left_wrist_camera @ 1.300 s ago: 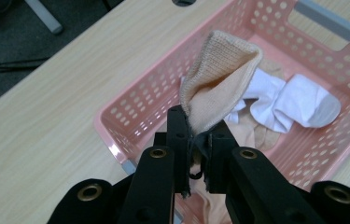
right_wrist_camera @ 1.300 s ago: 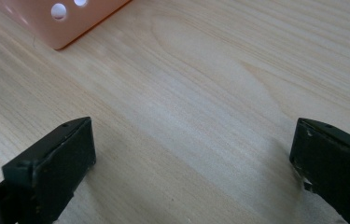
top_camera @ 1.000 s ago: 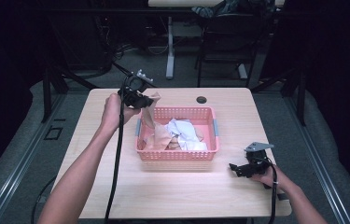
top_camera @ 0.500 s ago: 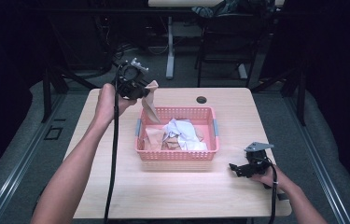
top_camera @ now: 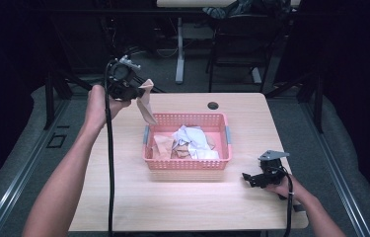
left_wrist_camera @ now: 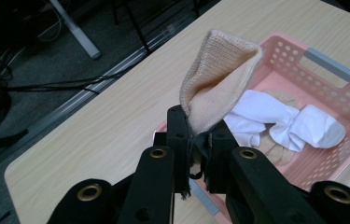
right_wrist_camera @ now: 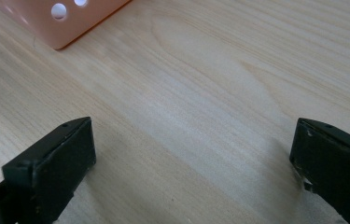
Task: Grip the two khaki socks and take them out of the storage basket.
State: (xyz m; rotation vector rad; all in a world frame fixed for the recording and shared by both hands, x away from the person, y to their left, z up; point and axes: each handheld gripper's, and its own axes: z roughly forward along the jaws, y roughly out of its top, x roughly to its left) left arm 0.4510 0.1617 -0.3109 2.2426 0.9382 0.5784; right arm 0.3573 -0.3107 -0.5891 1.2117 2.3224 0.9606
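My left gripper (top_camera: 134, 94) is raised above the table's far left corner, shut on a tan sock (top_camera: 146, 101) that hangs down from it. In the left gripper view the tan sock (left_wrist_camera: 217, 86) stands up folded between the closed jaws of the gripper (left_wrist_camera: 196, 135). A pink basket (top_camera: 186, 165) in the middle of the table holds white socks (top_camera: 192, 140) and more tan ones (top_camera: 163, 146). My right gripper (top_camera: 249, 178) rests low on the table at the front right, open, with bare wood between its jaws (right_wrist_camera: 191, 154).
A small black round hole (top_camera: 213, 105) sits in the table near its far edge. The basket corner (right_wrist_camera: 65, 23) lies just ahead of the right gripper. Chairs and table legs stand on the dark floor beyond the table.
My left gripper has lifted the tan sock up and away from the basket, toward the far left. The right gripper has stayed put.
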